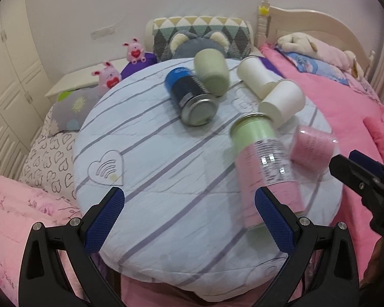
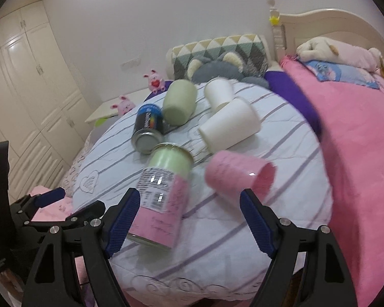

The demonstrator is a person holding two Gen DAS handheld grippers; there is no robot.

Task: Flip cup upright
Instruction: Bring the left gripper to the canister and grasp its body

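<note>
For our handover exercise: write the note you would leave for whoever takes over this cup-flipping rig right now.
Left hand-held gripper: open, empty, over the round cushion.
Right hand-held gripper: open, empty, facing the pink cup.
All lie on their sides: pink cup, two white cups, green cup, pink-and-green can, blue can.
Done: nothing upright.
Left: grasp a cup, probably the pink one, and stand it up.

The near left part of the round cushion [image 1: 146, 168] lies bare, open to a gripper from the front; the right half is crowded; a pink-and-green can [image 2: 163, 194] lies lengthwise toward the front edge, just beside the pink cup [image 2: 236, 176]; behind them two white cups [image 2: 230, 124], a blue can [image 2: 148, 128] and a green cup [image 2: 179, 102] block the back.
</note>
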